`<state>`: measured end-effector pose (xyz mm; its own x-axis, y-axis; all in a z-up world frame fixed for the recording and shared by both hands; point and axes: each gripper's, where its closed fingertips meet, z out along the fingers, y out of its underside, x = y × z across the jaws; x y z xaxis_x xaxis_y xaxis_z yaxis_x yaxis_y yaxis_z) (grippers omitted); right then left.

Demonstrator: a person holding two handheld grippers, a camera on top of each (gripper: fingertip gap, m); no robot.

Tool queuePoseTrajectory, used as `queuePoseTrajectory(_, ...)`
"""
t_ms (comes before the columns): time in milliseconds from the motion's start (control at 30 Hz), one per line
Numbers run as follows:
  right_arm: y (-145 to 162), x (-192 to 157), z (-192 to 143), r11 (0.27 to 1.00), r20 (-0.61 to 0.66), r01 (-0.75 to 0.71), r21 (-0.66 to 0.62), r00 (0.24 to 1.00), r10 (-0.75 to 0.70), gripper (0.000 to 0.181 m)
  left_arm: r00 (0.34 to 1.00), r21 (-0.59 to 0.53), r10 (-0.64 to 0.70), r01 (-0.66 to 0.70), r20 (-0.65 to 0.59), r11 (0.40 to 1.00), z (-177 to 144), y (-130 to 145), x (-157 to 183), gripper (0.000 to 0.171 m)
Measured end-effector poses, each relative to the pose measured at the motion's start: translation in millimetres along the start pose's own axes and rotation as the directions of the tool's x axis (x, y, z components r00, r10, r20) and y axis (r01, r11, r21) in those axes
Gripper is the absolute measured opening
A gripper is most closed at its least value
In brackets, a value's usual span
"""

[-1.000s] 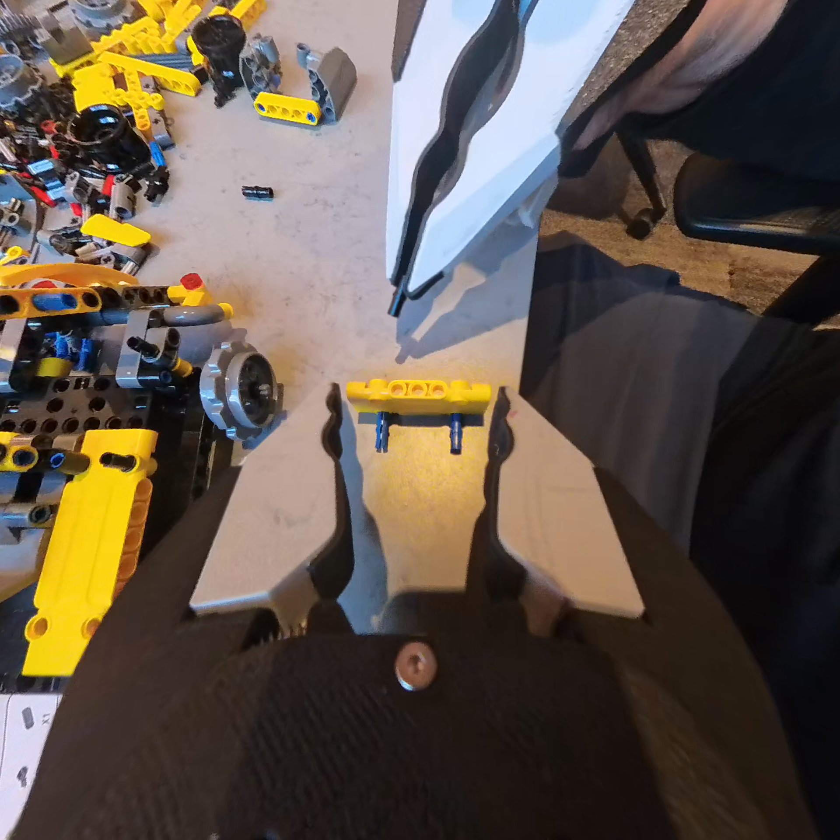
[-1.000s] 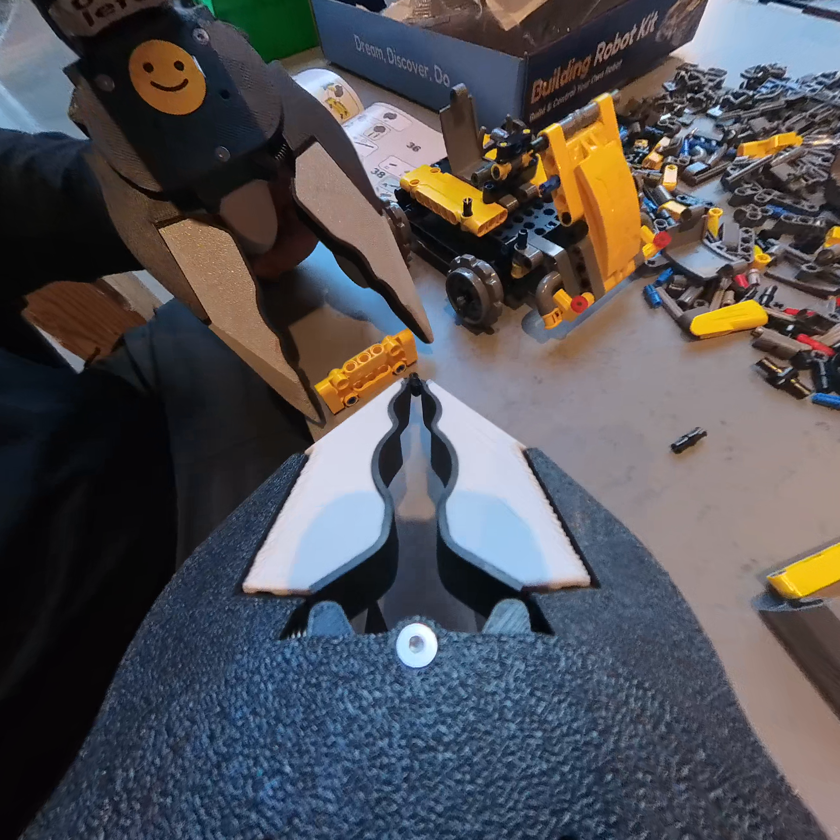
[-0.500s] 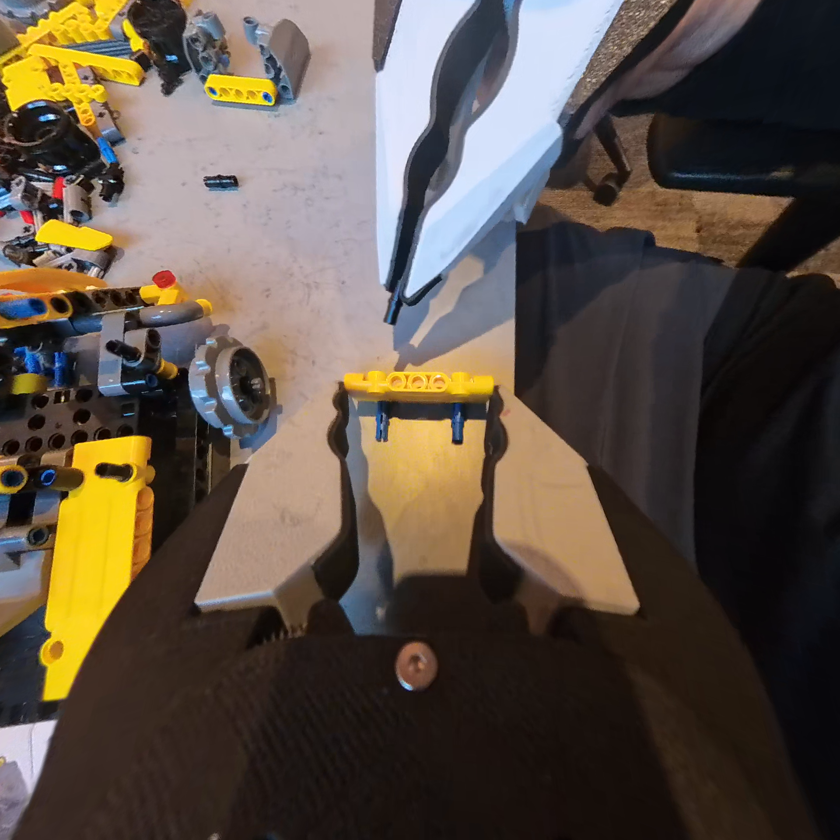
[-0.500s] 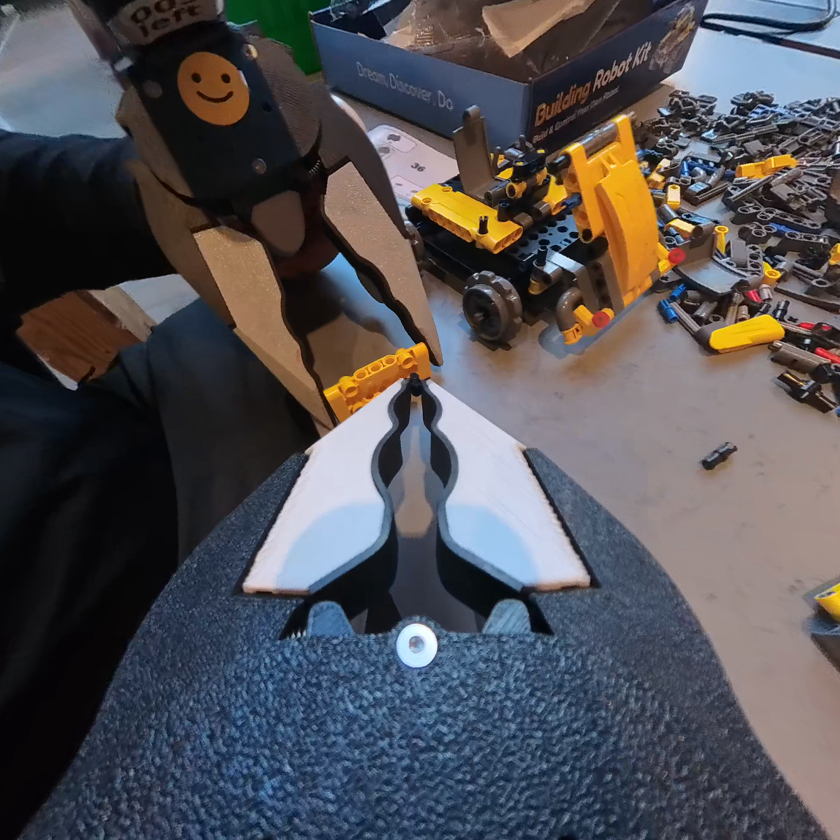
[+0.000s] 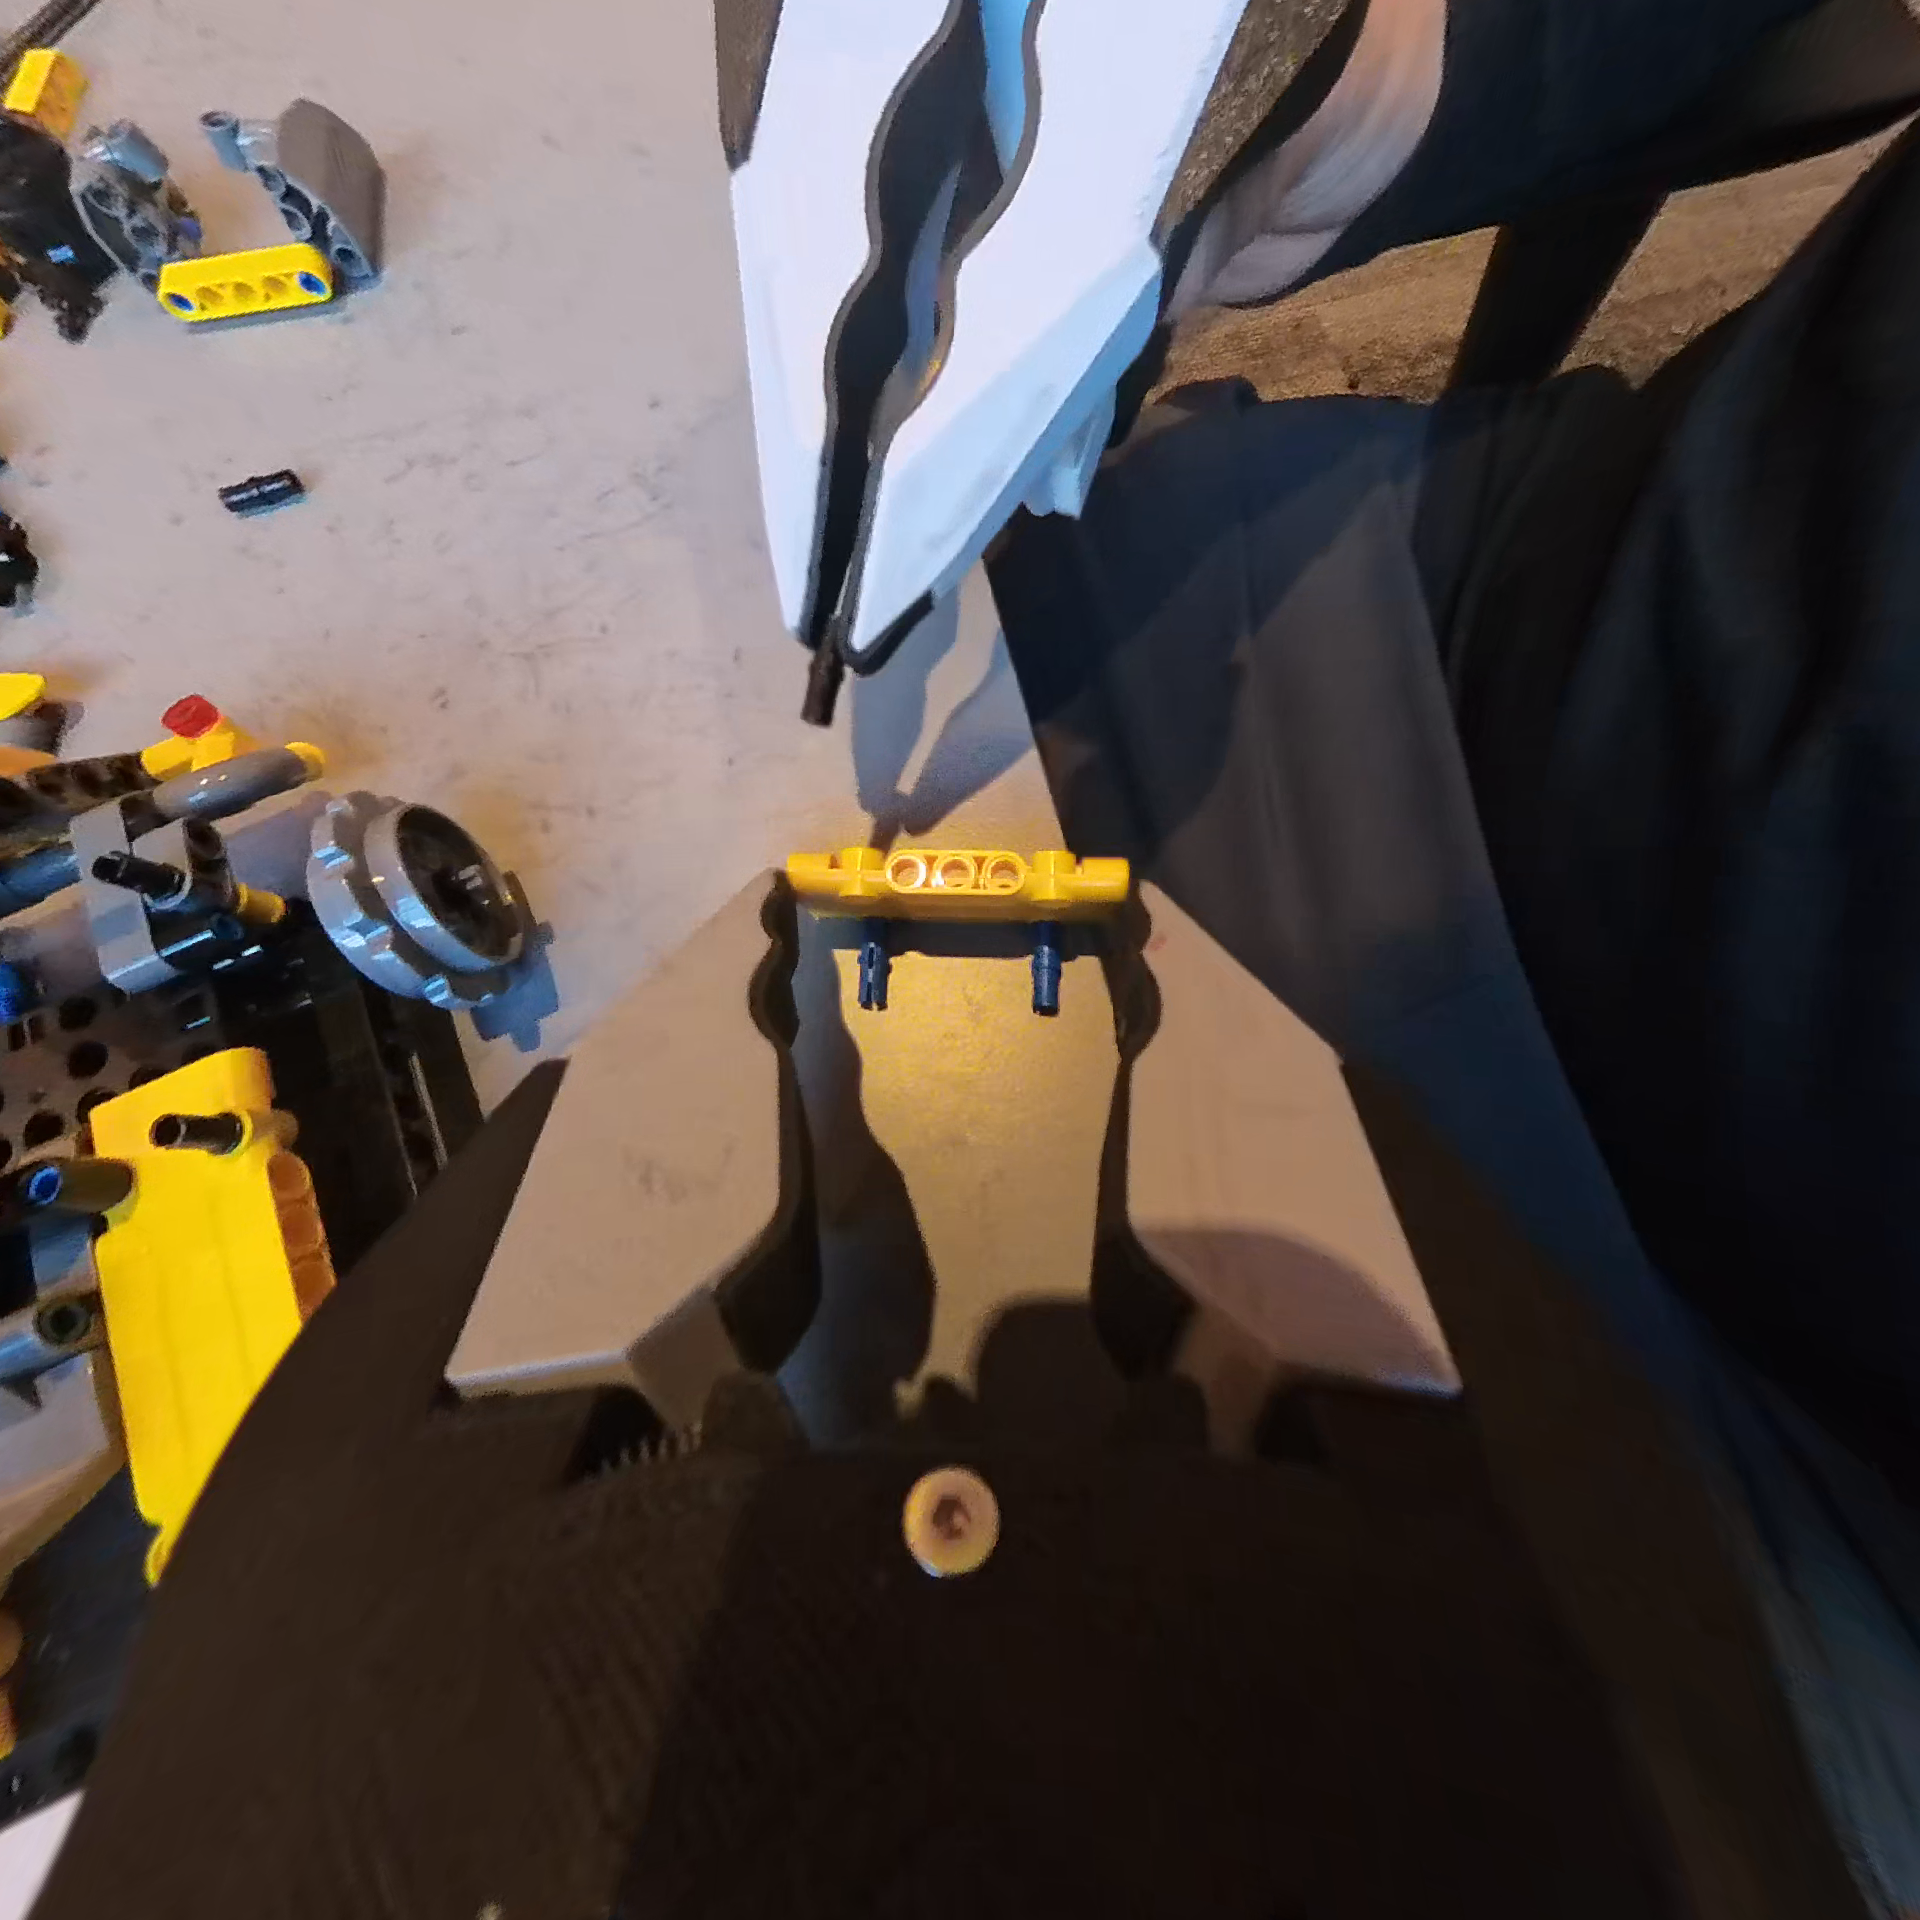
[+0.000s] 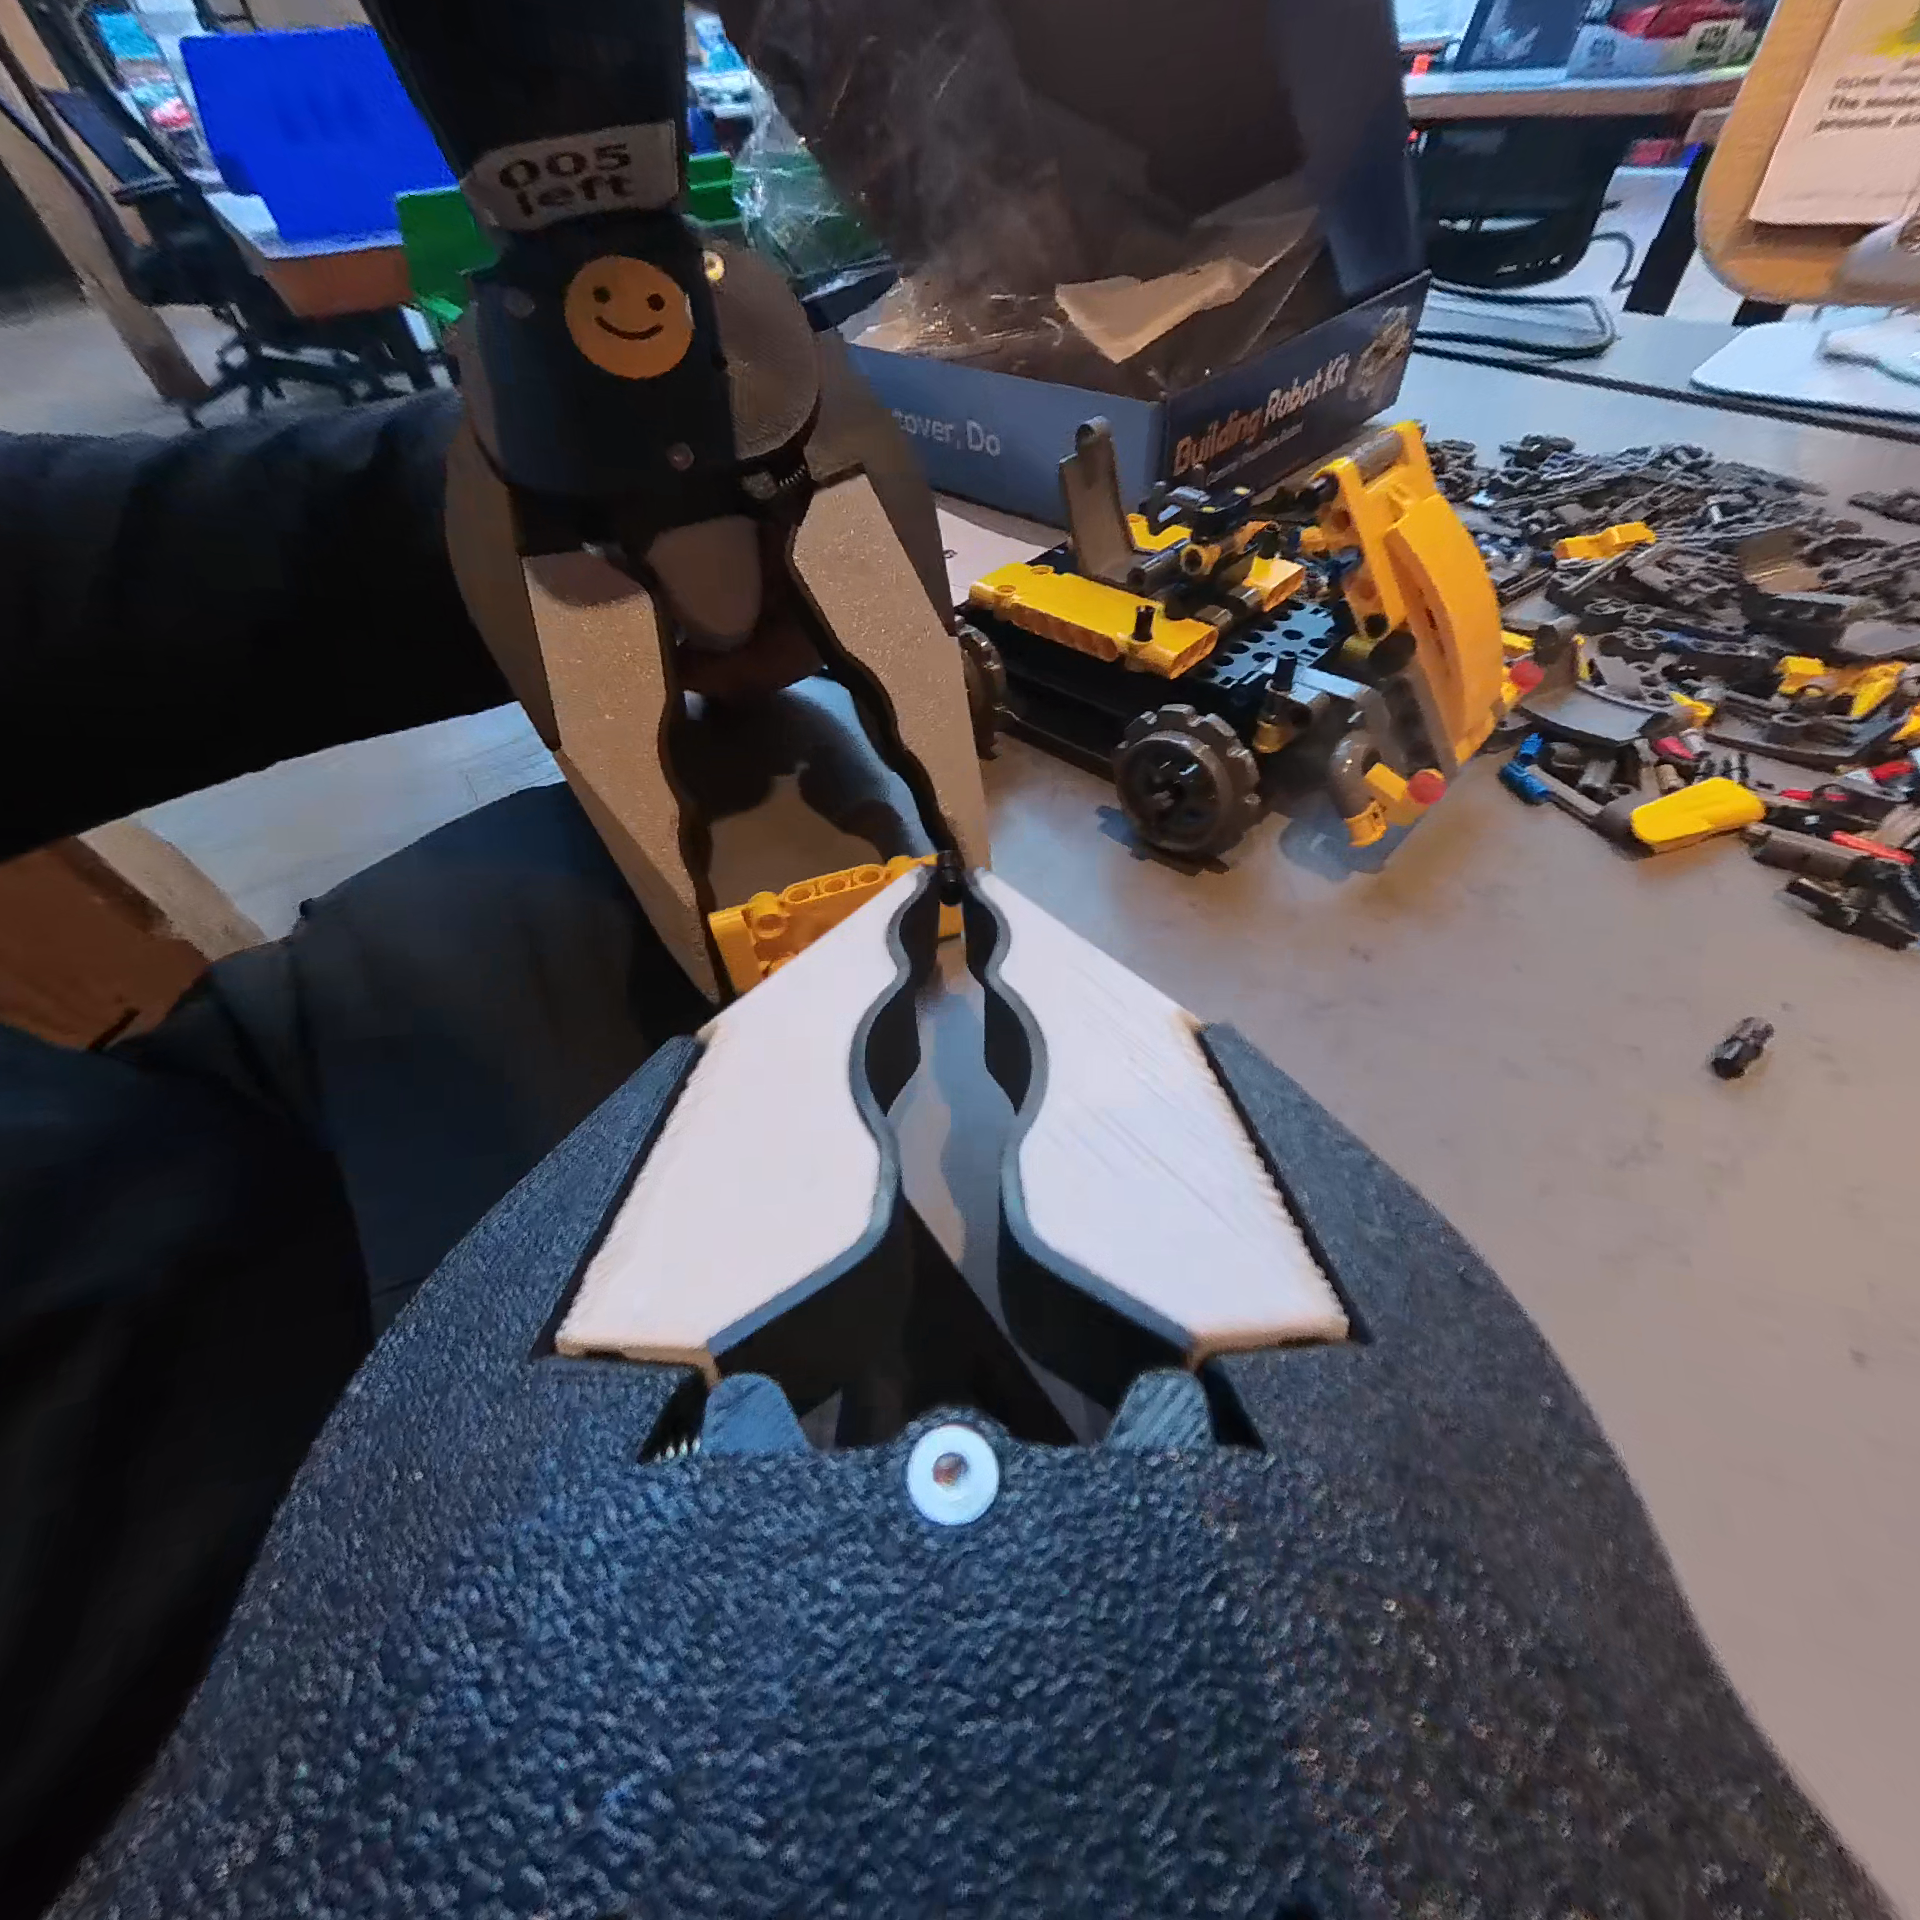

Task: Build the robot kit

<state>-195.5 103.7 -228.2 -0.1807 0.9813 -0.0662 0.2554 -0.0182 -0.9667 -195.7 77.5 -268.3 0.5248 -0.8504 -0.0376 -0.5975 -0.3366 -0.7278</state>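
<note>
While the yellow beam [image 5: 956,881] lies crosswise between the tips of the left gripper [image 5: 954,914], its long axis runs from finger to finger and its two dark blue pins [image 5: 871,961] point back toward the gripper's body; the grey jaws stand spread about its ends, though whether they press it I cannot tell. Just beyond it, the right gripper [image 6: 948,878] has its white, wavy-edged fingers [image 5: 977,436] pinched on a small black pin [image 5: 821,694]; beside them on the grey table [image 5: 520,582] stands a yellow-and-black brick vehicle [image 6: 1278,665] with knobbly wheels.

A pale grey table [image 6: 1455,1195] carries a half-built yellow vehicle [image 6: 1247,665], scattered loose parts [image 6: 1714,707] (mostly black) and 1 yellow beam [image 5: 956,875].
</note>
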Motion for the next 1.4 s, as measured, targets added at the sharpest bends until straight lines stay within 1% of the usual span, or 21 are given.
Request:
queuePoseTrajectory(167,10,-4,7,0.999,-0.001,0.017,-0.034,1.0,-0.017,0.005,1.0,0.002,0.017,-0.017,-0.02,1.0,-1,1,1,0.06)
queuePoseTrajectory(500,10,-13,19,0.998,-0.032,0.053,-0.035,0.998,-0.054,0.004,0.998,0.003,0.039,-0.039,-0.045,0.999,-6,5,6,0.06)
queuePoseTrajectory(733,12,-24,26,0.983,-0.044,0.166,-0.075,0.985,-0.169,0.004,0.997,0.005,0.044,-0.043,-0.06,0.999,-11,9,9,0.06)
queuePoseTrajectory(933,12,-26,26,0.979,-0.044,0.193,-0.07,0.98,-0.196,0.004,0.996,0.007,0.054,-0.053,-0.076,0.999,-11,10,12,0.06)
queuePoseTrajectory(1133,14,-31,29,0.952,-0.082,0.292,-0.095,0.951,-0.3,0.004,0.994,0.008,0.055,-0.054,-0.098,0.999,-15,13,16,0.06)
queuePoseTrajectory(1333,14,-32,30,0.935,-0.074,0.335,-0.114,0.936,-0.344,0.004,0.993,0.009,0.057,-0.057,-0.105,0.998,-17,14,17,0.06)
queuePoseTrajectory(1400,14,-33,31,0.937,-0.062,0.331,-0.114,0.939,-0.339,0.004,0.992,0.01,0.062,-0.062,-0.11,0.998,-18,15,18,0.06)
